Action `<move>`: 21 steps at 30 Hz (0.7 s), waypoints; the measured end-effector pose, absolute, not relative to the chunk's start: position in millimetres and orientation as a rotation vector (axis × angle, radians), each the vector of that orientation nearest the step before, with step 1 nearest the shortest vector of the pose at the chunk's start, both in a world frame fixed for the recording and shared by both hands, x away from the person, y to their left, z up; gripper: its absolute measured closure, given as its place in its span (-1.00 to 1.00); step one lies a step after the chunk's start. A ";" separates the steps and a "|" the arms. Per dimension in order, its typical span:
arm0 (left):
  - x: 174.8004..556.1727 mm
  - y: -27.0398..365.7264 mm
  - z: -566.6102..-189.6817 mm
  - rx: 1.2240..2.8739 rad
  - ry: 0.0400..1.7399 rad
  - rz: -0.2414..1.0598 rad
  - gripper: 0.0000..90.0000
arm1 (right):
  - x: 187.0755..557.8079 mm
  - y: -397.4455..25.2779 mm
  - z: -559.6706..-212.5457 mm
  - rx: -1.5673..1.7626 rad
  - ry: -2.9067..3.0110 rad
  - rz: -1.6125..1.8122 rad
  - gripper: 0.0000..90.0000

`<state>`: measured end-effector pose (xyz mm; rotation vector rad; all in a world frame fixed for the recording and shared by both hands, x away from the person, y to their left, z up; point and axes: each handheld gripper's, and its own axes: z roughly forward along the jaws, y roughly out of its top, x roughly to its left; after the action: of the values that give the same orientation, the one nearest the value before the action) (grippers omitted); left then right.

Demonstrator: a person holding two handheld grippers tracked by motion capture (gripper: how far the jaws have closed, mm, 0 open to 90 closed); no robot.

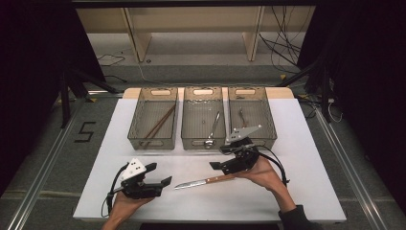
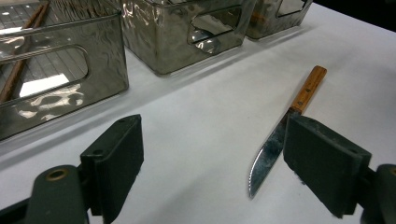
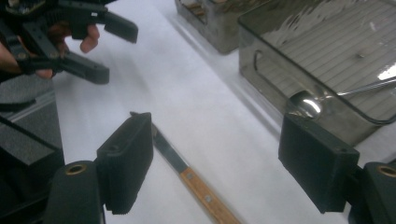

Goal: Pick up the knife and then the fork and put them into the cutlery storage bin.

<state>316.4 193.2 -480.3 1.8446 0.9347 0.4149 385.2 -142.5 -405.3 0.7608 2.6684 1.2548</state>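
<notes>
A knife (image 1: pixel 203 181) with a wooden handle and a steel blade lies flat on the white table (image 1: pixel 297 191), blade pointing left. My left gripper (image 1: pixel 159 173) is open just left of the blade tip. In the left gripper view the knife (image 2: pixel 308 88) lies beside the right jaw of the open left gripper (image 2: pixel 212 135). My right gripper (image 1: pixel 219 158) is open above the handle end, near the middle bin. In the right gripper view the knife (image 3: pixel 196 184) lies on the table between the spread jaws of the right gripper (image 3: pixel 217 126); the left gripper (image 3: pixel 119 53) is farther off.
Three smoky clear bins stand in a row at the back. The left bin (image 1: pixel 151 142) holds chopsticks (image 1: pixel 158 125), the middle bin (image 1: pixel 195 142) a spoon (image 1: pixel 212 132), and the right bin (image 1: pixel 252 89) a fork-like utensil (image 1: pixel 242 117). Floor and cables lie beyond the table.
</notes>
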 end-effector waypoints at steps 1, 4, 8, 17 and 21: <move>316.4 193.0 -480.6 1.843 0.936 0.414 -0.56 | 384.3 -140.5 -406.1 0.747 2.678 1.241 -0.40; 316.0 192.4 -481.0 1.842 0.938 0.410 -0.56 | 381.6 -133.5 -408.8 0.699 2.707 1.197 -0.40; 315.5 192.2 -480.6 1.842 0.935 0.410 -0.56 | 377.3 -123.8 -414.7 0.630 2.751 1.105 -0.39; 315.2 191.7 -481.0 1.844 0.933 0.410 -0.56 | 373.2 -107.8 -432.8 0.491 2.831 0.842 -0.27; 315.1 191.4 -480.9 1.845 0.932 0.408 -0.56 | 374.9 -103.8 -438.4 0.449 2.863 0.737 -0.18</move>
<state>315.1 191.4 -480.9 1.8446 0.9319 0.4080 374.9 -103.8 -438.4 0.4490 2.8627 0.7366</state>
